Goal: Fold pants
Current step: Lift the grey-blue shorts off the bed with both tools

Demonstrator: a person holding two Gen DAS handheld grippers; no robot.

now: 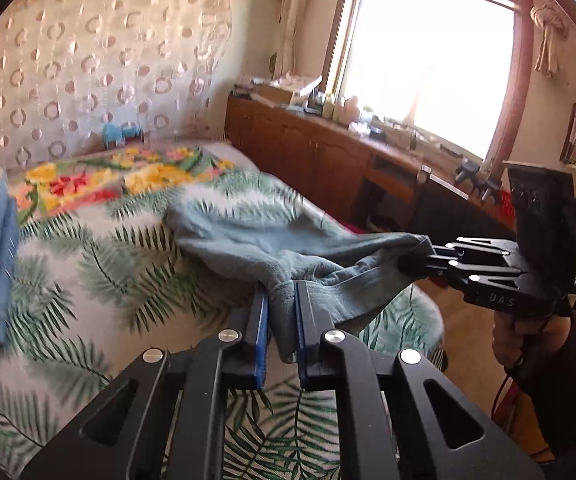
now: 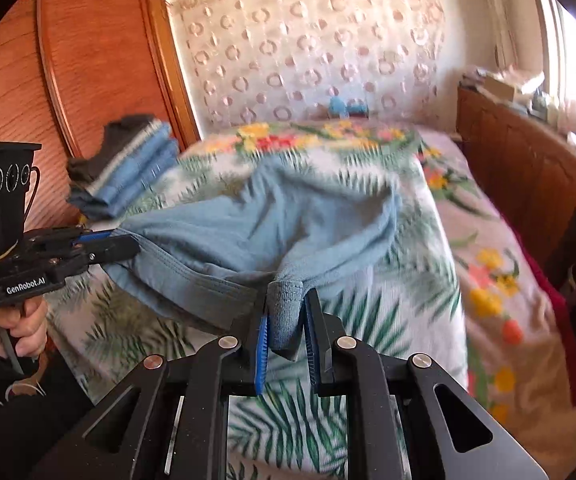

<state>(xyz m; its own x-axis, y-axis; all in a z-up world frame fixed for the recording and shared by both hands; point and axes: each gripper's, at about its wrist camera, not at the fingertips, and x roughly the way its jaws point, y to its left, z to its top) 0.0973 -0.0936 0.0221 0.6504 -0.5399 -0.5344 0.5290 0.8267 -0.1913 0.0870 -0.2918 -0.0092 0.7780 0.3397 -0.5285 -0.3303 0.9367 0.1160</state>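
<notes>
Light blue-grey pants (image 1: 248, 236) hang lifted at their near edge above the palm-leaf bed sheet (image 1: 88, 248), while the far part still rests on the bed. My left gripper (image 1: 281, 294) is shut on a bunched fold of the pants' edge. To its right, my right gripper (image 1: 428, 256) clamps another part of the same edge, held by a hand. In the right wrist view the right gripper (image 2: 288, 304) pinches a thick fold of the pants (image 2: 288, 208) between its blue pads. The left gripper (image 2: 134, 246) grips the edge at the far left.
A stack of folded blue and dark clothes (image 2: 128, 168) lies on the bed's left side by a wooden wardrobe (image 2: 88, 60). A floral blanket (image 1: 108, 184) covers the head end. A low wooden cabinet (image 1: 308, 152) with clutter runs under the window on the right.
</notes>
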